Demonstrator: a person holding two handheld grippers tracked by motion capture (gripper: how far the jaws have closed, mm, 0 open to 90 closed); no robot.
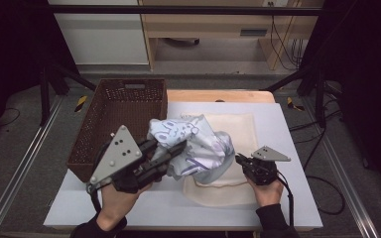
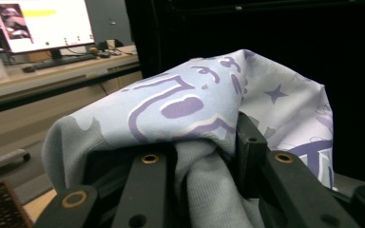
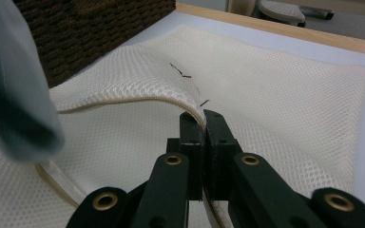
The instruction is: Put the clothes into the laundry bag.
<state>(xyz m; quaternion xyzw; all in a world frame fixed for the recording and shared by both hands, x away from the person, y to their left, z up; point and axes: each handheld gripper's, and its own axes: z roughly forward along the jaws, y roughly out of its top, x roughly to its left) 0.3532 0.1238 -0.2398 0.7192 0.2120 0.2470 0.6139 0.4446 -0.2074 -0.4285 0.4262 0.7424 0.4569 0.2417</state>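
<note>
We see the bench (image 1: 287,198), a pale board whose near and right parts lie bare, with open room around the right hand and a bare strip along the front edge. At its left stands the brown woven basket (image 1: 114,114), its far rim near the back edge of the bench and its right wall just beside the work. On the middle of the bench lies the cream mesh bag (image 1: 238,129), flat across its far half, while its near hem is lifted into an arch. Above the bag's left part hangs the pale blue printed garment (image 1: 198,146), bunched and off the surface, between the basket and the right hand. Our left tool (image 1: 176,151) grips that garment: its jaws stand partly apart with a thick fold of cloth pressed between them, and the printed cloth drapes over the tips in the left gripper view (image 2: 195,104). Our right tool (image 1: 238,159) is pinched tight on the mesh bag's hem (image 3: 197,111), the jaws almost meeting with the thin edge between them and the mouth of the bag raised clear of the lower layer.
</note>
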